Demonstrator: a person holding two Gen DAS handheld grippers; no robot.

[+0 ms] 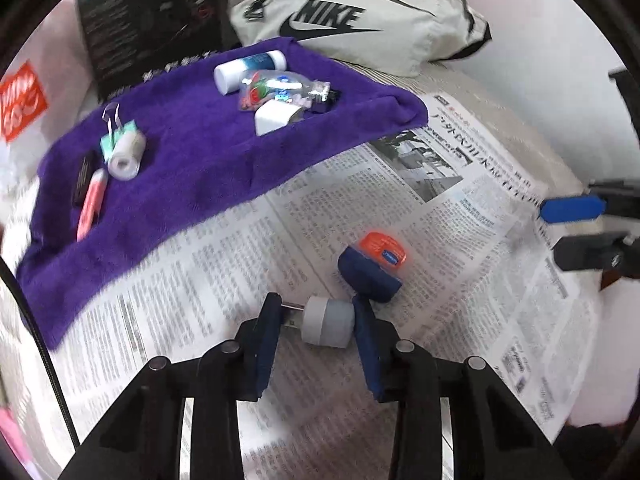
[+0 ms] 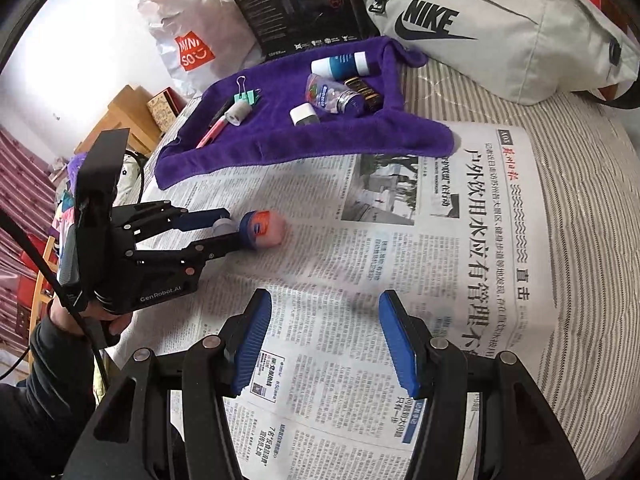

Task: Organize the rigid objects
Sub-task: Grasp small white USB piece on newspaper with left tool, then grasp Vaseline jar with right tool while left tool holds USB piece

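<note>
A small grey plug [image 1: 328, 321] is gripped by the left claw [image 1: 316, 320], an orange-capped jar [image 1: 372, 266] lying at one o'clock, while the right claw [image 2: 324, 344] is held open.

Black angular left gripper [image 2: 224, 230] is wearing blue ribbed pads, silver screws and "GenRobot.AI" lettering; a black cable [image 2: 68, 312] is trailing past the person's dark sleeve [image 2: 36, 380].

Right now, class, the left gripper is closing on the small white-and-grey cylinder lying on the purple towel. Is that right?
Not quite. The left gripper has the white-and-grey cylinder between its fingers, but it lies on the newspaper, not the purple towel. The left wrist view shows this.
</note>
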